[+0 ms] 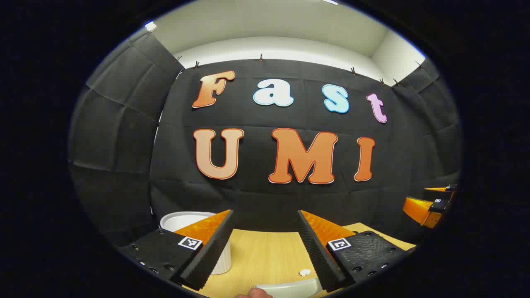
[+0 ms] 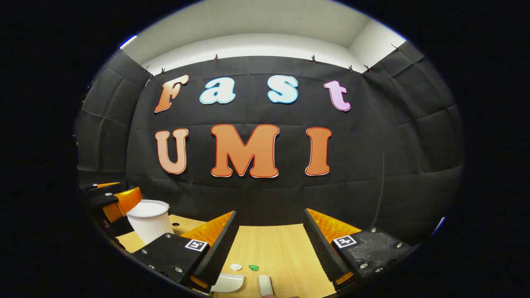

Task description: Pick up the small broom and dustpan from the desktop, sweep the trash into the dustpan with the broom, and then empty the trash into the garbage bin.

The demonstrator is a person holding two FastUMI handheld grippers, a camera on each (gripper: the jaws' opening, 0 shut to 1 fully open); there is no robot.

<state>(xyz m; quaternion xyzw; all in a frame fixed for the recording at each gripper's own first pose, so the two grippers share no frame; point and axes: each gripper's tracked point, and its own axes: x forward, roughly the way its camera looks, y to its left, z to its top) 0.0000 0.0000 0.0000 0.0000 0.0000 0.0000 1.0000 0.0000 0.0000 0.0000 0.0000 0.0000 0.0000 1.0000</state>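
Above the wooden desktop (image 1: 265,252), my left gripper (image 1: 265,213) is open with nothing between its fingers. Below it lie a white scrap of trash (image 1: 305,272) and the pale rim of the dustpan (image 1: 290,287). My right gripper (image 2: 270,212) is also open and holds nothing. Under it on the desktop (image 2: 277,244) are a white scrap (image 2: 236,267) and a green scrap (image 2: 253,267). A corner of the white dustpan (image 2: 227,283) and a white handle end (image 2: 265,285), likely the broom's, lie nearer still. The white garbage bin (image 2: 149,221) stands at the left.
The bin (image 1: 186,219) is partly hidden behind my left finger in the left gripper view. The right gripper (image 1: 430,205) shows at the far right there, and the left gripper (image 2: 112,198) shows at the far left of the right gripper view. The black cloth wall closes the desk's far edge.
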